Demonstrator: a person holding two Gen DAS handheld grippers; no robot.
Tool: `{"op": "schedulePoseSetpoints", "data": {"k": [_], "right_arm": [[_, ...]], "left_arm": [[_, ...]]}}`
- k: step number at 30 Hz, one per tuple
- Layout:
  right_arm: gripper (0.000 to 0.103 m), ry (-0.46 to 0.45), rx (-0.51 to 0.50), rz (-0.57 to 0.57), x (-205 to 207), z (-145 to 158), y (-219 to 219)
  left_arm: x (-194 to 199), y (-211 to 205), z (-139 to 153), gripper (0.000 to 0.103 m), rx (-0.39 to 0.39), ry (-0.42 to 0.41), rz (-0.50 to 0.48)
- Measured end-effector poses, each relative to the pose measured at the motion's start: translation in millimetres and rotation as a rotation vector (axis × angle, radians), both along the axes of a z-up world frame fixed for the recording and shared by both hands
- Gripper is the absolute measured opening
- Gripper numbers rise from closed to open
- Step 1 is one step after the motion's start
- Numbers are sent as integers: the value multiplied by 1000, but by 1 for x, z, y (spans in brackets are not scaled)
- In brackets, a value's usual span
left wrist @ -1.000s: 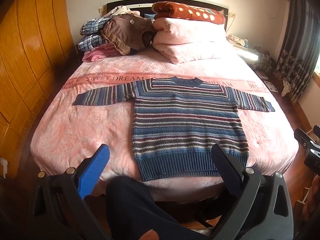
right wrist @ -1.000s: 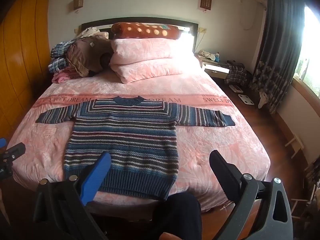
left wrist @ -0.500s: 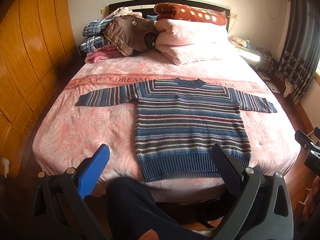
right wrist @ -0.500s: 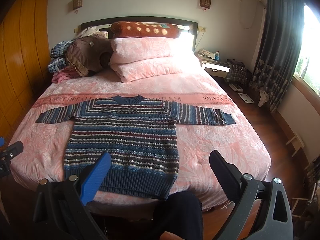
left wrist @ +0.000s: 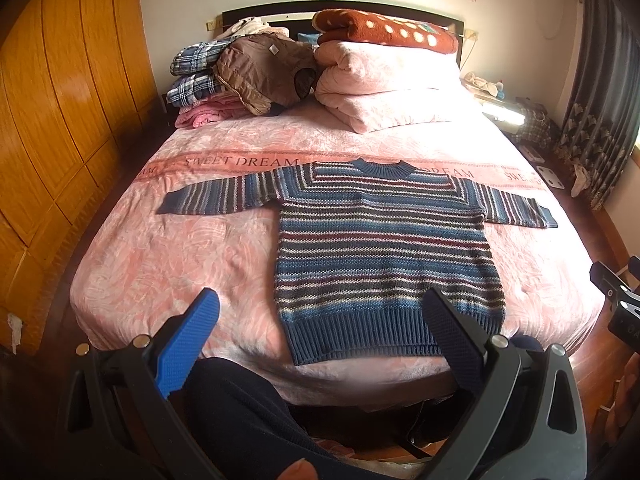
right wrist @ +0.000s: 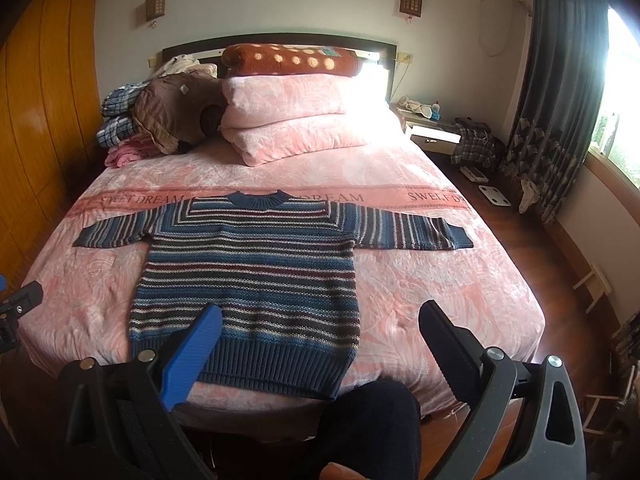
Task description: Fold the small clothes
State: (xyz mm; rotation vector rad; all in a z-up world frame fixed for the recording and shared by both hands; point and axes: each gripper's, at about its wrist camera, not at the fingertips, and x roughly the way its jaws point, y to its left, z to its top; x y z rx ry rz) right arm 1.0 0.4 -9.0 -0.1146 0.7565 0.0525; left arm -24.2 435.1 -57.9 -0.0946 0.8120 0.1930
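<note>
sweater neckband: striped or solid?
Solid blue ribbing on the sweater neckband; clearest in the left wrist view.

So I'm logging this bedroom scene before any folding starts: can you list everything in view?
sweater: 1, blue striped, flat on the bed, sleeves spread
bed: 1, pink cover, fills the middle
folded quilt: 1, pink, at the headboard
spotted blanket: 1, red-brown, on the quilt
clothes pile: 1, plaid, brown and pink, far left corner of bed
wardrobe: 1, orange wood, left wall
wall lamps: 2, brown, above headboard
curtain: 1, dark, right by window
nightstand: 1, pale, right of bed
left gripper: open, above near bed edge
right gripper: open, above sweater hem
legs: dark trousers, bottom of view
</note>
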Motion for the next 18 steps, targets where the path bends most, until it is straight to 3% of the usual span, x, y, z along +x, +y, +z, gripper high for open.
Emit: {"op": "schedulePoseSetpoints", "data": {"k": [18], "right_arm": [[99, 2, 5, -1, 1, 0, -2]], "left_arm": [[-3, -1, 4, 100, 6, -6, -1]]}}
